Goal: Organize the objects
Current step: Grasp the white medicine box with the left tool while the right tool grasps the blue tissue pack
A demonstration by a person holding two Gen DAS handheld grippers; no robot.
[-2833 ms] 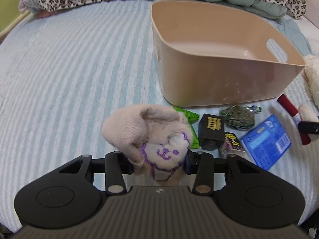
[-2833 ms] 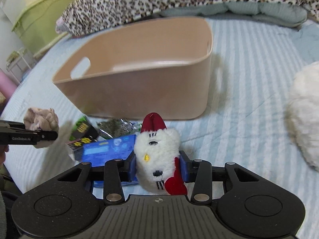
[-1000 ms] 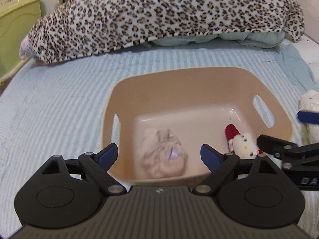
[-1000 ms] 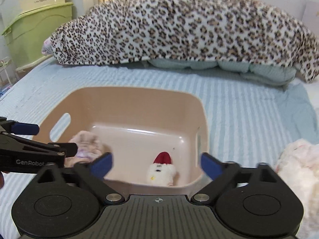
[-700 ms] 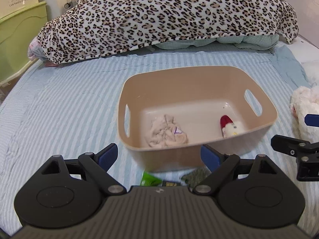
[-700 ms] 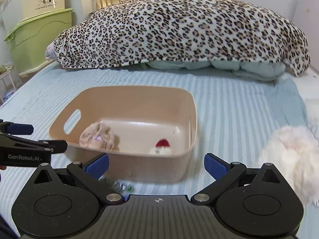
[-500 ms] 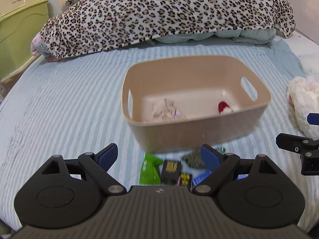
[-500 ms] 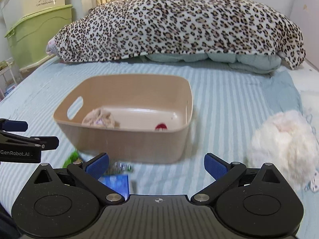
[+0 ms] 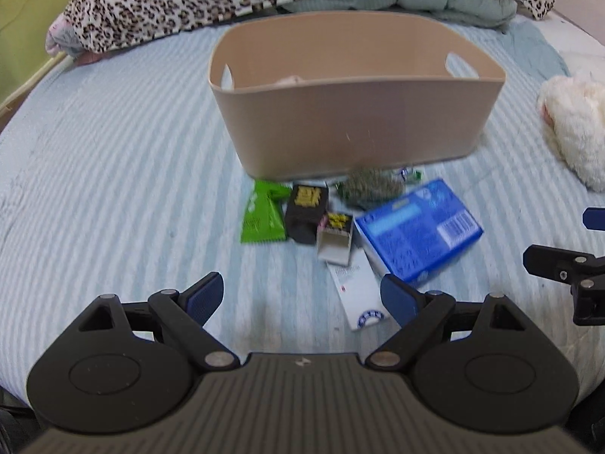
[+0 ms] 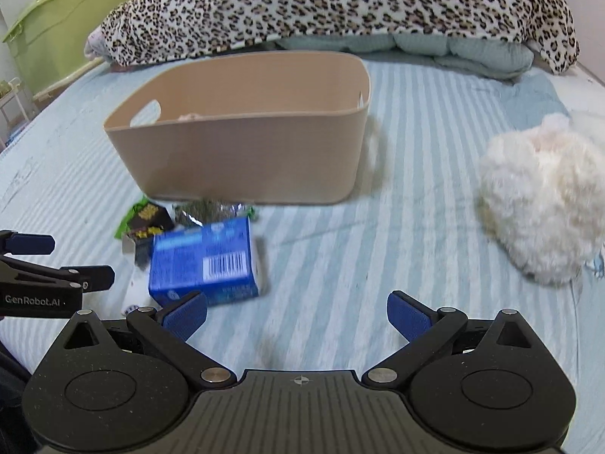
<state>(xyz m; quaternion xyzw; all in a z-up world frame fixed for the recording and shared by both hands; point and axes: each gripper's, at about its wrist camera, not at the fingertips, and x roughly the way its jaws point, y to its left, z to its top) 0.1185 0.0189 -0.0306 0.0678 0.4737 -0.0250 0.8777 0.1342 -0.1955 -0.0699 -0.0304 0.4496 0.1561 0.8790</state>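
Note:
A beige plastic bin (image 9: 355,121) stands on the striped bed; it also shows in the right wrist view (image 10: 245,151). A tip of the pink plush (image 9: 289,80) peeks over its rim. In front of the bin lie a green packet (image 9: 262,213), a black box (image 9: 307,208), a small open box (image 9: 334,242), a dark foil pouch (image 9: 368,187), a blue box (image 9: 418,232) and a white card (image 9: 357,291). The blue box also shows in the right wrist view (image 10: 206,261). My left gripper (image 9: 300,295) is open and empty, low over the bed before the pile. My right gripper (image 10: 297,316) is open and empty.
A white fluffy plush (image 10: 544,196) lies on the bed right of the bin. A leopard-print blanket (image 10: 340,3) covers the far end. A green storage box (image 10: 64,22) stands off the bed at the far left.
Both grippers let go of their plush toys into the bin, then pulled back and dropped low toward the bed. The bin's inside is now mostly hidden behind its front wall.

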